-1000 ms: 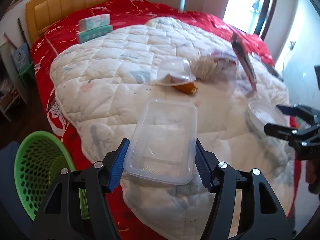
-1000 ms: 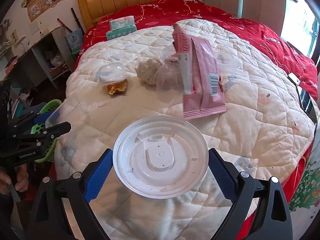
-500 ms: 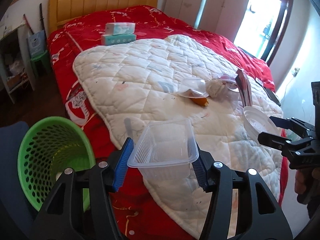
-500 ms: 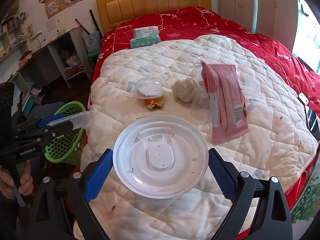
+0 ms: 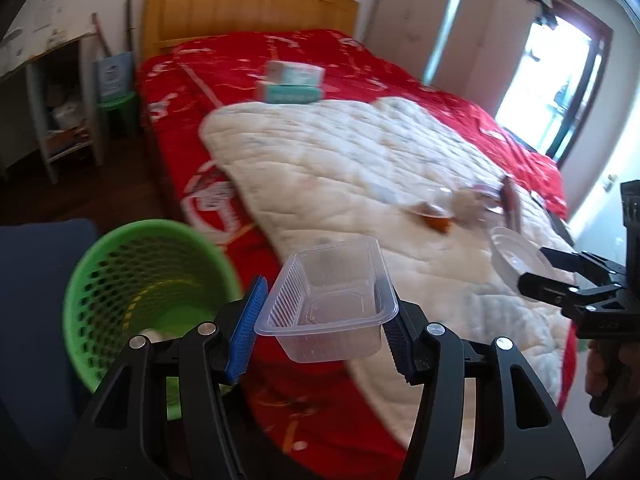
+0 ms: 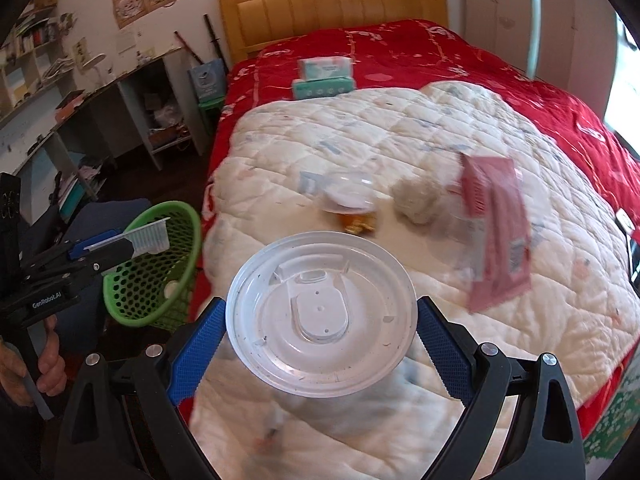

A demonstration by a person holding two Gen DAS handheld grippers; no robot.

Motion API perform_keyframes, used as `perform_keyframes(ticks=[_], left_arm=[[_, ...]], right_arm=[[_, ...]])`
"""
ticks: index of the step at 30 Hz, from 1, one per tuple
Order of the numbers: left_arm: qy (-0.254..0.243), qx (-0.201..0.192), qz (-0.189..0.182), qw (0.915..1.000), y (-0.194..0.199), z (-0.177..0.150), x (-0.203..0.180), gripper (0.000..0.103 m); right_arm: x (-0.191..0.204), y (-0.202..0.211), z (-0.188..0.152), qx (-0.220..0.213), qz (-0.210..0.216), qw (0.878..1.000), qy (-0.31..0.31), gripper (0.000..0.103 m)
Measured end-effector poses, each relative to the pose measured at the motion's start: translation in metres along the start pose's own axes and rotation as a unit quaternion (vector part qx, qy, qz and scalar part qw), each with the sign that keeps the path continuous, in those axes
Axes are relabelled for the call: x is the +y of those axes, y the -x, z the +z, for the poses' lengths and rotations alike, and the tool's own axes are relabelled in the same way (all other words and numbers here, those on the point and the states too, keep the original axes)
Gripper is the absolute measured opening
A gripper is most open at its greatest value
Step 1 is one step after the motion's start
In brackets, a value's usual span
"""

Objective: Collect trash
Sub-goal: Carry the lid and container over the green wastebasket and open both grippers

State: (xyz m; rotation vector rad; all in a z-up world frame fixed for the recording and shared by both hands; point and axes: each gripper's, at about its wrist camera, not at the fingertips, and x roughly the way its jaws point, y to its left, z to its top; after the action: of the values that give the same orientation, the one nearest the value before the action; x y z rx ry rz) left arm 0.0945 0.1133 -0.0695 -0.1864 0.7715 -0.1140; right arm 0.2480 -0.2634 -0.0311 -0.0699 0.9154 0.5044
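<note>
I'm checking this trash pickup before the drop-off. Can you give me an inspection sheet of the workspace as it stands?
Surface: white quilt on a red-covered bed.
Job's things: clear rectangular container in the left claw; round plastic lid in the right claw; green basket beside the bed.
Clutter: pink wrapper, crumpled paper ball, domed clear cup over an orange scrap, all on the quilt.
Grippers: both claws shut on their items, held above the bed.
Cables: nothing seen.
Surroundings: wooden headboard, tissue packs, shelves at the left.

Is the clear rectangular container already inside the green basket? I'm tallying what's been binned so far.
No. The clear rectangular container is clamped in the left gripper, held in the air beside the green basket.
</note>
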Motion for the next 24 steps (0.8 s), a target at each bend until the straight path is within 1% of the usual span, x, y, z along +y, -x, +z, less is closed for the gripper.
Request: perform_keyframes(ticks=[5,6,12,14,16,21,24], left_arm=[[0.029,0.008,0.043,0.9986,0.005,-0.006,0.043,0.055],[0.037,0.013,0.054,0.9978,0.004,-0.009,0.054,0.055],[0.06,0.036,0.099,0.9926,-0.004,-0.019,0.096,0.056],[0.07,0.043,0.104,0.9912,-0.008,-0.022,0.109,0.058],[0.081,0.052,0.113,0.9889,-0.012,-0.026,0.119,0.07],[0.11,0.058,0.122,0.9848,-0.011,-0.037,0.142,0.075],[0.122,0.054,0.122,0.9835,-0.004,-0.043,0.147,0.075]], right_arm=[[0.031,-0.012,0.01,0.004,0.022,0.999,0.022,0.09],[0.037,-0.015,0.012,0.005,0.027,0.999,0.026,0.09],[0.068,-0.031,0.023,0.013,0.053,0.998,0.042,0.09],[0.078,-0.037,0.028,0.017,0.062,0.997,0.043,0.09],[0.087,-0.043,0.031,0.021,0.07,0.996,0.046,0.09],[0.109,-0.056,0.038,0.029,0.081,0.994,0.06,0.09],[0.121,-0.065,0.042,0.035,0.092,0.993,0.067,0.09]])
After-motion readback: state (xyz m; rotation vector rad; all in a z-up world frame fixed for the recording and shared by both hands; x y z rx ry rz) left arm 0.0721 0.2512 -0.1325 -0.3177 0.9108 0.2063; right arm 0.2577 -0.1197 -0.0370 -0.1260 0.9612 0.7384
